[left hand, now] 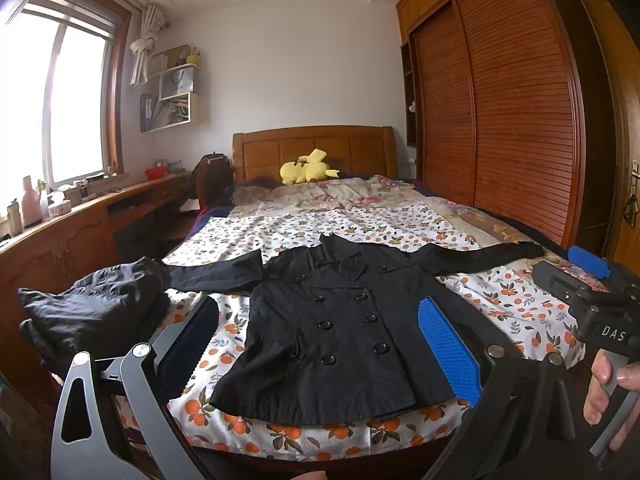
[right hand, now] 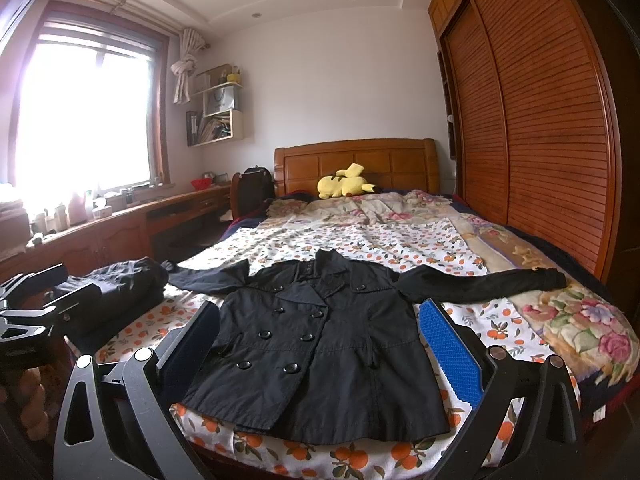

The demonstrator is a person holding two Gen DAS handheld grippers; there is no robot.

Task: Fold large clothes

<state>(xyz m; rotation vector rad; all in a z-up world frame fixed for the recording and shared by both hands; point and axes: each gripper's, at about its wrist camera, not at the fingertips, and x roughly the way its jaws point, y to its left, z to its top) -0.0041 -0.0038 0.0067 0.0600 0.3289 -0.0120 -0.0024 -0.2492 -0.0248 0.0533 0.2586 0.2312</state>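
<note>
Left gripper [left hand: 320, 356] with blue-padded fingers [left hand: 450, 354] gapes wide, nothing held, hovering above the near edge of the bed. Right gripper [right hand: 320, 352] same: jaws spread wide, empty, also above the near edge; in the left wrist view its body sits at 3 o'clock with a bare hand [left hand: 612, 392] on its trigger.

Black double-breasted button coat [left hand: 332, 332] lies flat and face up on the orange-fruit-print white bedsheet [left hand: 516, 300], hem toward the cameras, collar at 12 o'clock, both sleeves stretched out sideways to 9 and 3 o'clock. Neither gripper touches it.

Crumpled pile of black fabric [left hand: 100, 308] sits at 9 o'clock on the bed's left edge, just beside the coat's left sleeve tip.

Farther up, a floral pastel quilt [right hand: 384, 204] covers the bed's upper part. Yellow plush toy [right hand: 346, 186] rests against the wooden headboard [right hand: 356, 160] at 12 o'clock. Louvred wooden wardrobe [right hand: 532, 120] stands at 2 o'clock, a long wooden desk [right hand: 120, 220] under the bright window [right hand: 84, 116] at 10 o'clock.
</note>
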